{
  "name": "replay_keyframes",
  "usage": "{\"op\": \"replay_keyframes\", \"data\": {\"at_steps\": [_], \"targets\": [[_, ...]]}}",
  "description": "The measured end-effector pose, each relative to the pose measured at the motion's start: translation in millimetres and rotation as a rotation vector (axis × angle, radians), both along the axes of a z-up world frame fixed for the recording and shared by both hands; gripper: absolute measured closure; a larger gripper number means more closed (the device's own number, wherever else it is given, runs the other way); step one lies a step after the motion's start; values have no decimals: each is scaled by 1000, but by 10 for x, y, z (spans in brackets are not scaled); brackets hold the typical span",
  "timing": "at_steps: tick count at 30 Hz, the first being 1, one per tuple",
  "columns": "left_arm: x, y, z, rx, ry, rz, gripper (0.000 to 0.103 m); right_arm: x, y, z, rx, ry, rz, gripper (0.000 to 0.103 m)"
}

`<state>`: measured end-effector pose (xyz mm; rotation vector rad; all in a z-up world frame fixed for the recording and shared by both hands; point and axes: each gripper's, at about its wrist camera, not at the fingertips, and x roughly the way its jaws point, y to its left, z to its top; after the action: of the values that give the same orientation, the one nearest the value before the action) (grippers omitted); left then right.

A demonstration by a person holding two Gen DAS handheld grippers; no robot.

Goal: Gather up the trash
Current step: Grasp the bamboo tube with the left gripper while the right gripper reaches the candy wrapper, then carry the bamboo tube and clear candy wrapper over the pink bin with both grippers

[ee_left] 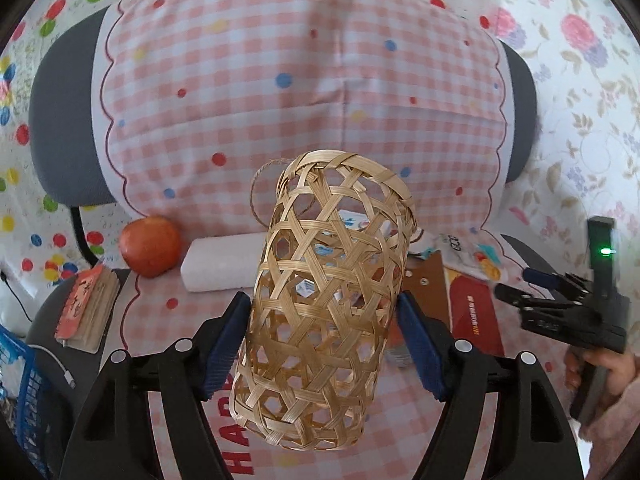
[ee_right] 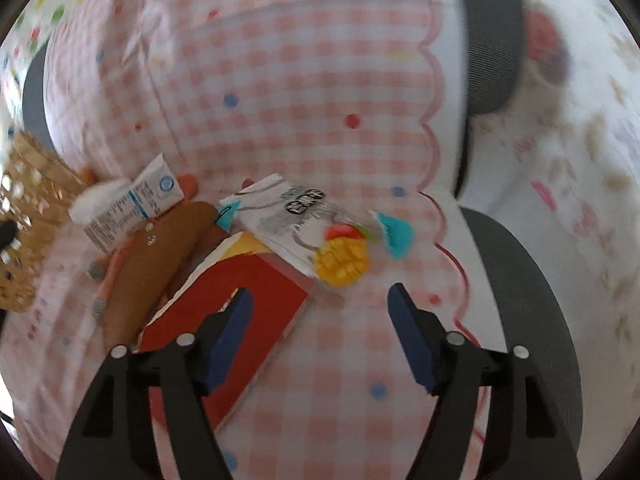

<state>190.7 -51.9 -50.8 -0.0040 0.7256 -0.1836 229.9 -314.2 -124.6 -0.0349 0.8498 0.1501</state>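
A woven bamboo basket (ee_left: 328, 220) hangs tilted over the pink checked cloth, and my left gripper (ee_left: 322, 300) is shut on its sides, with both blue pads against the weave. White and blue packaging shows through the weave; I cannot tell whether it lies inside or behind. My right gripper (ee_right: 320, 294) stands open with nothing between its fingers, just in front of a white mango snack wrapper (ee_right: 320, 232). Its left finger hovers over a red card (ee_right: 256, 292). A white and blue tube (ee_right: 132, 208) lies further left, near the basket (ee_right: 28, 216).
A brown board (ee_right: 152, 264) lies under the tube and beside the red card. A red apple (ee_left: 150, 246), a white tissue pack (ee_left: 224, 264) and a worn book (ee_left: 88, 308) sit at the left. A blue crate (ee_left: 20, 380) stands lower left. A hand (ee_left: 600, 368) holds the right gripper (ee_left: 516, 284).
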Motion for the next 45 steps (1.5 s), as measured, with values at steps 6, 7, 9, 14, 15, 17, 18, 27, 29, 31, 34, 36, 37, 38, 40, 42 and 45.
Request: {"op": "replay_keyframes", "data": {"at_steps": [6, 7, 9, 14, 15, 17, 18, 27, 29, 31, 34, 36, 37, 38, 40, 42, 45], "targets": [[30, 85, -51, -39, -3, 3, 29, 346, 217, -220, -205, 40, 99, 19], [41, 88, -65, -42, -2, 3, 29, 379, 241, -260, -231, 35, 112, 16], [64, 96, -94, -49, 3, 8, 29, 473, 207, -265, -206, 47, 107, 16], [61, 106, -127, -61, 6, 9, 29, 480, 260, -198, -240, 10, 105, 46], [58, 108, -131, -58, 6, 7, 29, 456, 279, -170, -237, -1, 110, 51], [52, 99, -130, -53, 4, 1, 29, 376, 304, -102, -223, -20, 126, 55], [47, 88, -128, -51, 3, -3, 29, 347, 324, -73, -235, -31, 134, 70], [-132, 44, 94, -70, -48, -9, 29, 137, 14, 570, -107, -166, 0, 99], [-202, 16, 194, -80, -73, -14, 29, 34, -169, 821, 2, -185, -63, 102], [-313, -38, 314, -84, -105, -25, 29, -93, -295, 975, 91, -189, -86, 102], [-463, -90, 417, -104, -129, -46, 29, -426, -294, 1141, 113, -212, -102, 102], [-597, -131, 449, -111, -141, -54, 29, -640, -307, 1159, 126, -214, -106, 102], [-648, -144, 449, -111, -144, -56, 29, -781, -293, 1167, 132, -214, -107, 102], [-732, -173, 435, -112, -146, -61, 29, -877, -296, 1153, 134, -211, -109, 102], [-856, -215, 389, -110, -143, -67, 29, -1077, -279, 1098, 141, -200, -111, 102], [-991, -287, 304, -102, -133, -71, 29, -1247, -252, 1017, 157, -182, -122, 102], [-1155, -375, 134, -102, -100, -95, 29, -1506, -269, 859, 170, -162, -160, 102]]}}
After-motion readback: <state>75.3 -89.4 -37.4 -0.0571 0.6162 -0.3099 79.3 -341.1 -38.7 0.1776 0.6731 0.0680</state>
